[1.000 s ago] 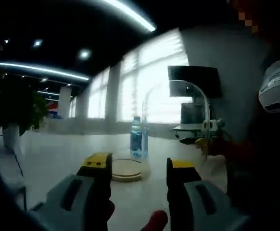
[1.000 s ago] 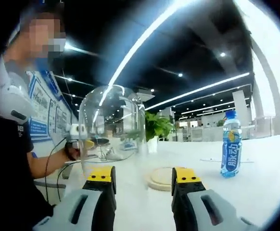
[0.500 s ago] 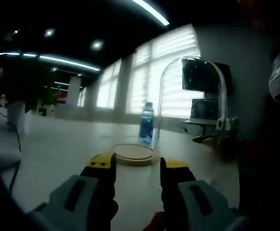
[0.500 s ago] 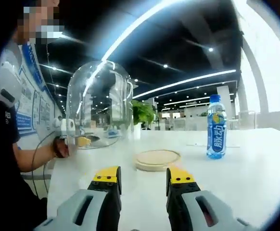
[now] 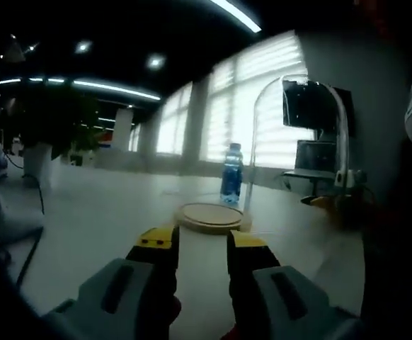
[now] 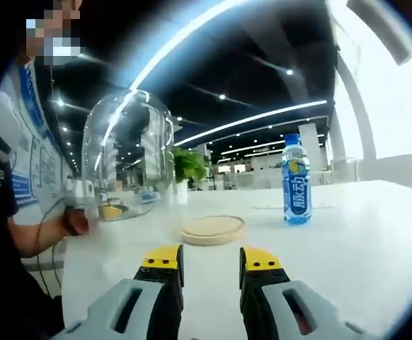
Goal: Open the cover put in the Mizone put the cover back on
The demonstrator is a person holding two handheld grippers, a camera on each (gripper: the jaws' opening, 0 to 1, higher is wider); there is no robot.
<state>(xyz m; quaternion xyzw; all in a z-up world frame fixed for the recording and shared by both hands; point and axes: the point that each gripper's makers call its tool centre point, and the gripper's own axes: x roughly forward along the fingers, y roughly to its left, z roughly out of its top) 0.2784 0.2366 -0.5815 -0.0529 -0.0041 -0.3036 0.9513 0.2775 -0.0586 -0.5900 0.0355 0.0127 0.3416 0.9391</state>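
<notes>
White table (image 6: 376, 234): long, bare surface carrying all items; in both views it filled more of the lower field than a second before, the cameras having come lower and nearer. Clear dome cover (image 6: 124, 159): off its base, standing at the table's near edge beside the person's hand (image 6: 75, 223), left of the base in the right gripper view; in the left gripper view the dome cover (image 5: 301, 145) stood right of the base, and appeared taller and nearer than earlier. Round wooden base (image 6: 213, 229): flat on the table, uncovered, straight ahead of both grippers and nearer than in the earlier pictures; seen likewise in the left gripper view (image 5: 212, 214). Mizone bottle (image 6: 296, 180): upright, blue label, on the table beyond and right of the base, apart from it; in the left gripper view the bottle (image 5: 231, 175) stood just behind the base. Left gripper (image 5: 202, 244): yellow-tipped jaws slightly parted, narrower than a second ago, holding nothing. Right gripper (image 6: 209, 258): the same, jaws closer together than before, empty.
</notes>
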